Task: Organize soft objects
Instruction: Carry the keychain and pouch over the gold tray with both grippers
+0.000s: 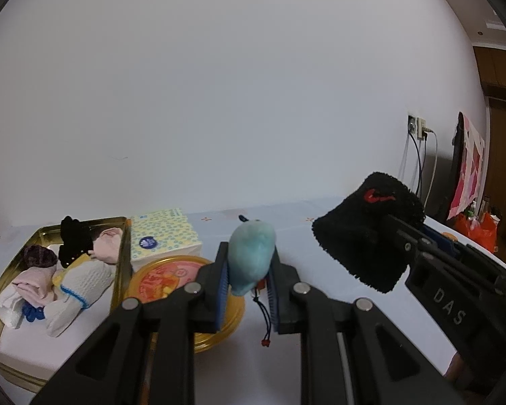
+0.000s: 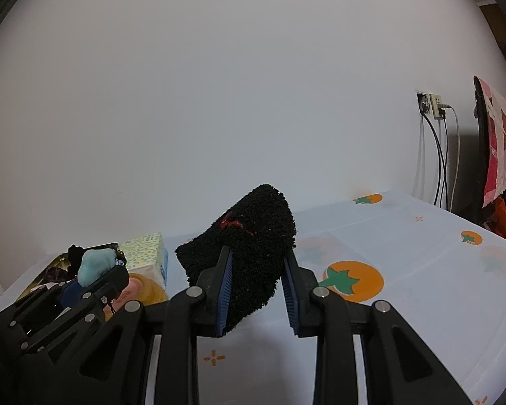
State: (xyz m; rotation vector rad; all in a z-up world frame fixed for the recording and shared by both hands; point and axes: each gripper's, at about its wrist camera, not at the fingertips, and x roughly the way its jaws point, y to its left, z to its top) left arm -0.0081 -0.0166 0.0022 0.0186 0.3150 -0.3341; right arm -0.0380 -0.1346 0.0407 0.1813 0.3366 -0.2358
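Observation:
My left gripper (image 1: 248,270) is shut on a light-blue plush toy (image 1: 251,256) with a dark cord and red beads hanging below it, held above the table. My right gripper (image 2: 258,276) is shut on a fuzzy black cloth with a red mark (image 2: 249,246), also lifted off the table. In the left wrist view that black cloth (image 1: 364,233) hangs at the right; in the right wrist view the blue plush toy (image 2: 94,266) shows at the lower left. A gold tin tray (image 1: 44,233) at the left holds several rolled socks and cloths.
A tissue pack with dotted print (image 1: 163,236) stands beside the tray, and a round gold lid with a pink label (image 1: 172,276) lies in front of it. The tablecloth (image 2: 421,270) bears orange tomato prints. Wall sockets with cables (image 2: 435,108) are at the far right.

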